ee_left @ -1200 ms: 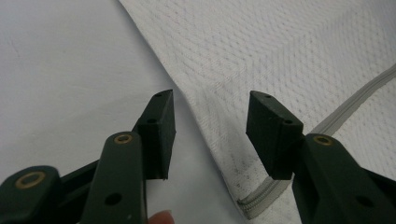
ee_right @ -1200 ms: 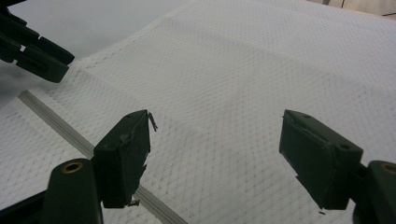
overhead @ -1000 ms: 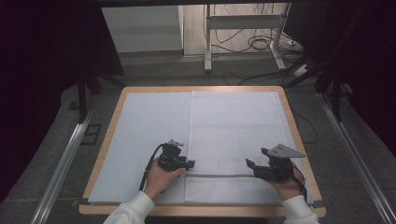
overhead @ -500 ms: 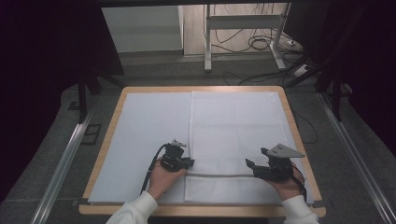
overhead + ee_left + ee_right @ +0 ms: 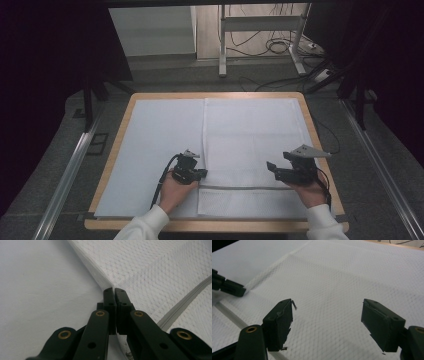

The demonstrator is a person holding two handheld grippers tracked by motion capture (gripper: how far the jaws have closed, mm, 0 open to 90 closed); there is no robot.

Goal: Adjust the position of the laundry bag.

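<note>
Your left gripper (image 5: 114,291) has just pinched the left edge of the white mesh cloth bag (image 5: 250,145) lying flat on the table's pale sheet (image 5: 155,140), but your right gripper (image 5: 328,322) is spread wide over it, so lifting now could drag it crooked

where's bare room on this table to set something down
Freest is the plain white cover left of the mesh cloth, from the table's left wooden rim to the cloth's edge. The cloth's far half is unoccupied too. The near edge is crowded: the left gripper shut on the cloth's edge, the right gripper open above it.
</note>
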